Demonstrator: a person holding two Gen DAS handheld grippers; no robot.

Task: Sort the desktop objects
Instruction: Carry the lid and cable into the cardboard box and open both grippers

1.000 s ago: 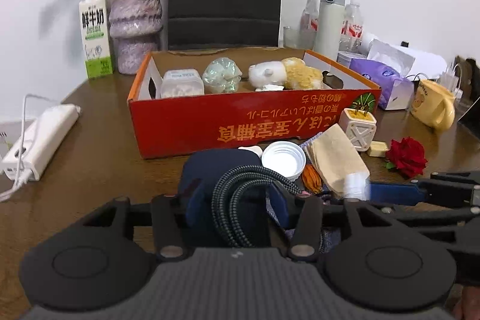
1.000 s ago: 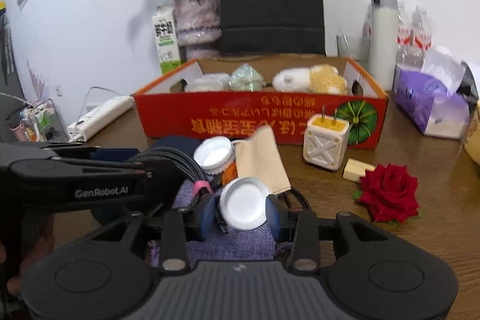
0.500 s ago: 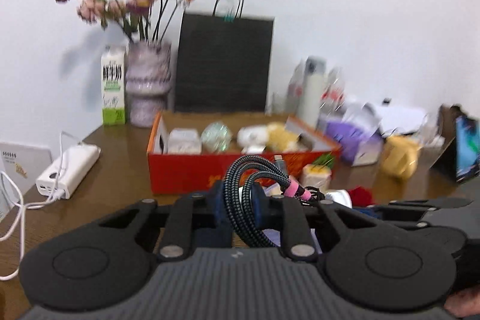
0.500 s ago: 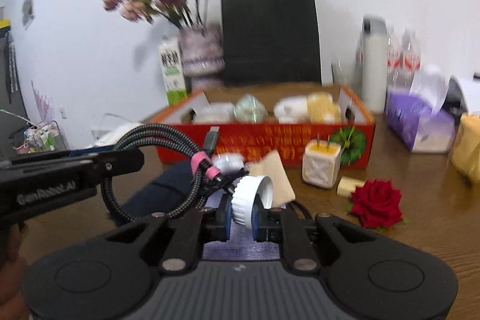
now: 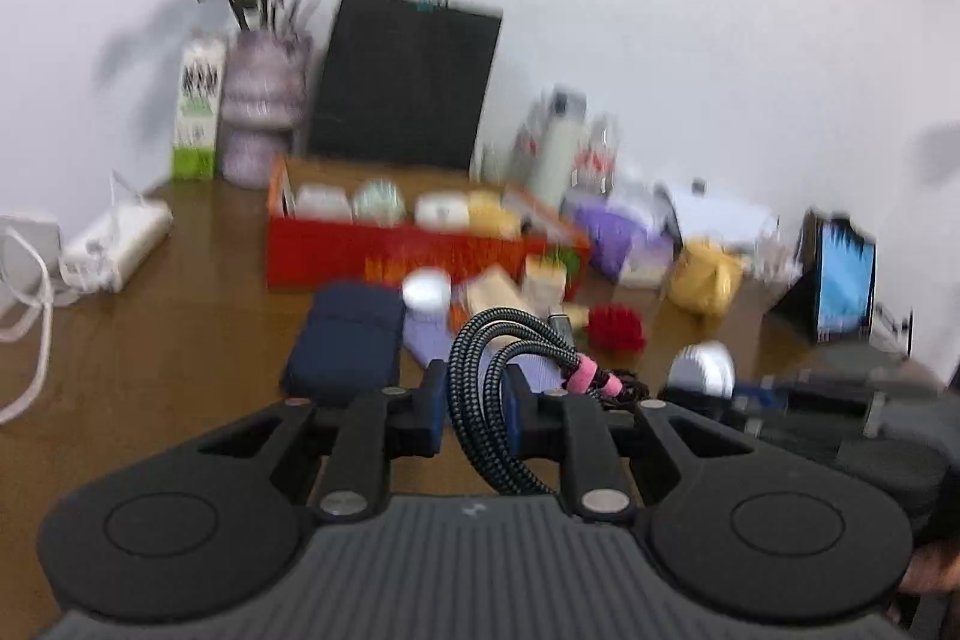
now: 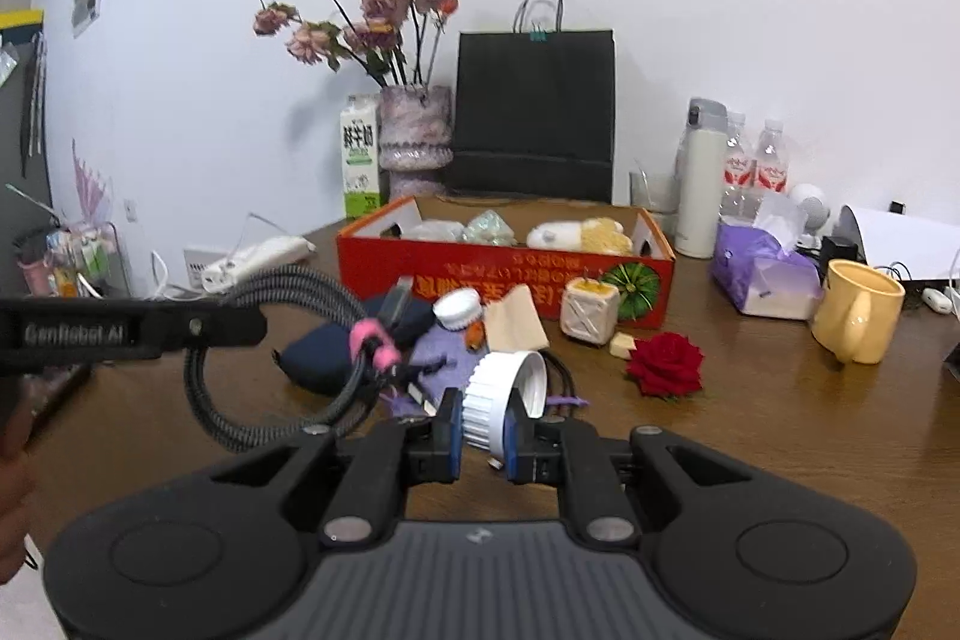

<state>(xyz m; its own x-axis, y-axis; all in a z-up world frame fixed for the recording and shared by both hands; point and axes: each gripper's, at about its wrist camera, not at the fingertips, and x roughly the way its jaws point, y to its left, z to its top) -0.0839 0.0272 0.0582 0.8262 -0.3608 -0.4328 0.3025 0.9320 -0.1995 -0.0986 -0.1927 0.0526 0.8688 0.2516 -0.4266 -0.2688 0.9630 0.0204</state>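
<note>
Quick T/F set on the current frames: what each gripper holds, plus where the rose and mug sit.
1. The left gripper is shut on the braided cable. True.
2. The right gripper is open with nothing in it. False: it is shut on the white lid.
3. The red rose lies inside the red box. False: it lies on the table in front of the box.
4. The yellow mug stands upright on the table. True.

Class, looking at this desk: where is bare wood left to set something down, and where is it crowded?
Bare wood lies between the red rose and yellow mug, and between the power strip and red box. Clutter fills the box's front edge around the navy pouch.
</note>
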